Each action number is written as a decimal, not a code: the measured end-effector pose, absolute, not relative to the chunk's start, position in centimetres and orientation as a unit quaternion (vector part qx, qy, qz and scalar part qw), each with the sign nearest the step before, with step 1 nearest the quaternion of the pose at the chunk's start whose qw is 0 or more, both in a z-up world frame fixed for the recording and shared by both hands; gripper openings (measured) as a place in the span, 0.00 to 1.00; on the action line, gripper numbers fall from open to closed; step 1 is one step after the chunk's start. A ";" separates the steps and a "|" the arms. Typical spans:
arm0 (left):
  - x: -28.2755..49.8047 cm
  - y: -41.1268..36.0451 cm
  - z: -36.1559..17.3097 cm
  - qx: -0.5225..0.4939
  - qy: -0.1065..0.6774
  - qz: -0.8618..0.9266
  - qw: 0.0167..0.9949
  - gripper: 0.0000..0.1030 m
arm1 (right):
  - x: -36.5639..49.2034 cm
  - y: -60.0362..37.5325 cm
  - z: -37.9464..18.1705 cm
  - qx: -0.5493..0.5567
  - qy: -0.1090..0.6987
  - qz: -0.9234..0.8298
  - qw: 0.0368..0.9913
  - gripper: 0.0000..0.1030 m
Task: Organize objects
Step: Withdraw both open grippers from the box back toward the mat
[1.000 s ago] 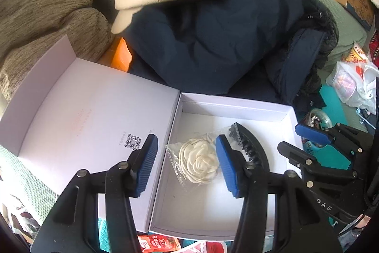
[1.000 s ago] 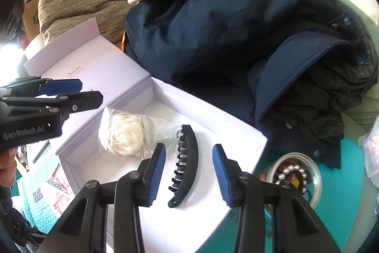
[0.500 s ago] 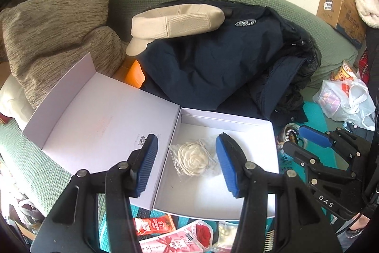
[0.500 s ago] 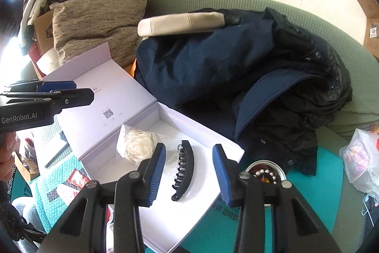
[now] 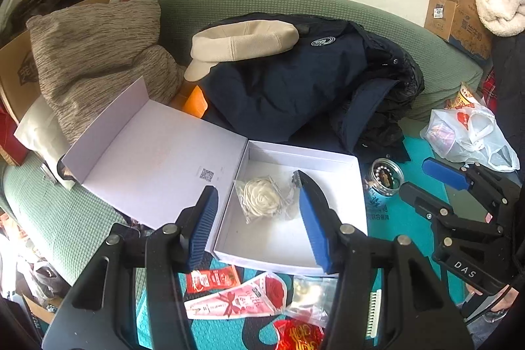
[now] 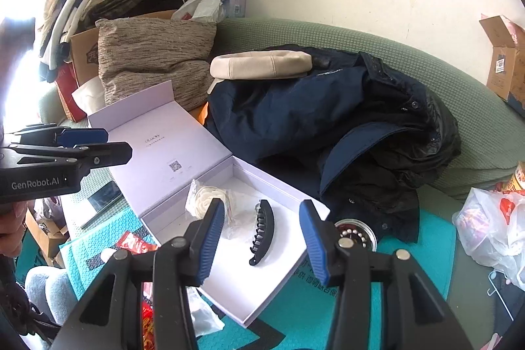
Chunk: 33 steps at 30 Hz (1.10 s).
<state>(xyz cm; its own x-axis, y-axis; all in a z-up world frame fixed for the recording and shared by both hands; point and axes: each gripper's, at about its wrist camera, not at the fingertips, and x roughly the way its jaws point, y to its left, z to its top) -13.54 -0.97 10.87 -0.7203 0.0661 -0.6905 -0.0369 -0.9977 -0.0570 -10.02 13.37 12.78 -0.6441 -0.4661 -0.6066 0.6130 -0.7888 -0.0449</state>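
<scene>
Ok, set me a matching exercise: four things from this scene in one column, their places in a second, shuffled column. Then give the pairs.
Things:
1. black hair clip
2. beige cap
3. jar of beads
4. rose in a plastic bag

Places:
A. on top of the navy jacket
B. inside the white box, on the side away from the lid
C. on the teal mat, just outside the box's corner
D. inside the white box, on the side nearest the open lid

Pairs: 1-B, 2-A, 3-C, 4-D
</scene>
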 end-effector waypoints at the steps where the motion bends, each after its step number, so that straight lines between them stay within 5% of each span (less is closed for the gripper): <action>1: -13.0 -0.9 11.0 -0.372 -0.019 0.928 0.027 0.52 | -9.6 13.6 12.9 0.296 0.123 -0.898 0.301 0.47; 33: 2.2 3.6 7.1 -0.403 -0.007 0.914 0.041 0.64 | 3.2 20.7 10.0 0.334 0.103 -0.888 0.298 0.53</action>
<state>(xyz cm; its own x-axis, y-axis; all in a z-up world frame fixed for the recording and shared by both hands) 2.23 3.64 7.08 -0.6717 0.0803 -0.7365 -0.0693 -0.9966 -0.0455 3.24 20.67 9.96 -0.5994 -0.4603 -0.6549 0.5982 -0.8012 0.0157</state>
